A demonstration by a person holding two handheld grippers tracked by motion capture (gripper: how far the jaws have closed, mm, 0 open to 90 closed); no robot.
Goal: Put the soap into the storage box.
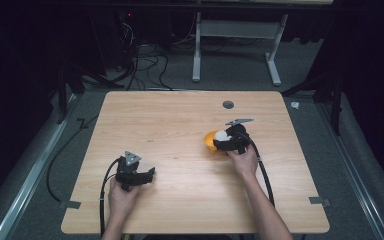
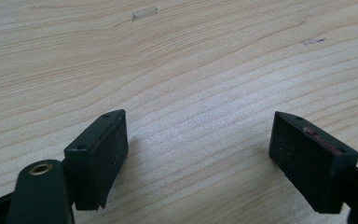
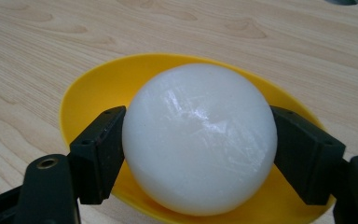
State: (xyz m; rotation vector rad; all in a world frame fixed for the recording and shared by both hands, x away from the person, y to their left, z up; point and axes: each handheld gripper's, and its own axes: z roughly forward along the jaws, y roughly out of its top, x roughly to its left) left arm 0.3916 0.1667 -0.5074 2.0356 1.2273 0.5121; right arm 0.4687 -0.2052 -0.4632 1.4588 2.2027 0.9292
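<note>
Right jaws clamped on a white ball over a yellow bowl.
The right gripper [image 3: 198, 149] squeezes the ball [image 3: 199, 140] inside the bowl [image 3: 88, 98], right of the surface's [image 1: 170, 120] centre; the left gripper [image 2: 198, 154] gapes empty near the front-left corner.

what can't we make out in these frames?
- Underside of the white ball: right gripper view, hidden by its own bulk and the yellow bowl; resting or lifted, can't tell.
- Bowl's near rim: cut off by the bottom edge there.
- High view: right tool covers most of ball and bowl; too small.
- Left tool: jaws wide apart over bare table.
</note>
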